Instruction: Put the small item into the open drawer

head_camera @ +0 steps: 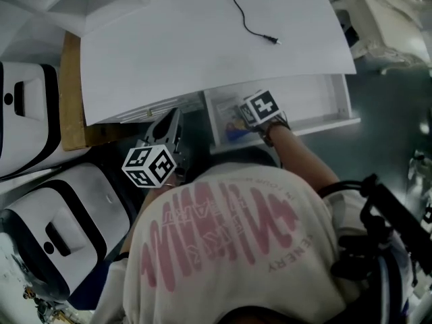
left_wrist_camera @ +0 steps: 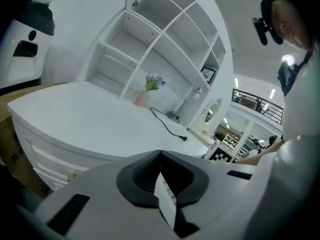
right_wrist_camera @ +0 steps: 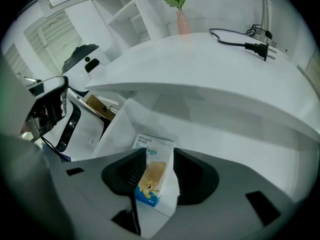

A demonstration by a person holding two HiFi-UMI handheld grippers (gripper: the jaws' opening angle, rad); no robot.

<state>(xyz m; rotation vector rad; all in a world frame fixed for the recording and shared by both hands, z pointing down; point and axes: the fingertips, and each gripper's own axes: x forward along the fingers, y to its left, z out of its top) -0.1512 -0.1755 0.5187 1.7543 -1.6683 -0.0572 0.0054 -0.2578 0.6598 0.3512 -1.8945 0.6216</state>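
Presently held: small box (right_wrist_camera: 152, 173), blue and white with a cartoon print, grasped between the fingers of the right gripper (right_wrist_camera: 155, 156).
Box location: inside the open drawer (head_camera: 317, 98), at the end nearer the left gripper; whether it touches the drawer floor cannot be told.
Left gripper (left_wrist_camera: 160, 156): fingers clenched together, a white slip (left_wrist_camera: 166, 199) showing at their seam; held outside the drawer, below the table edge.
Table (head_camera: 202, 46): white, curved front; black cable (head_camera: 246, 20) with plug lies on top.
Head view only: both grippers together; cardboard (head_camera: 71, 86) beside the table.
Gripper views only: pink vase (left_wrist_camera: 141, 99) of flowers at the table's back, shelf unit (left_wrist_camera: 160, 39) behind.
Right gripper view only: lettering on the box face.
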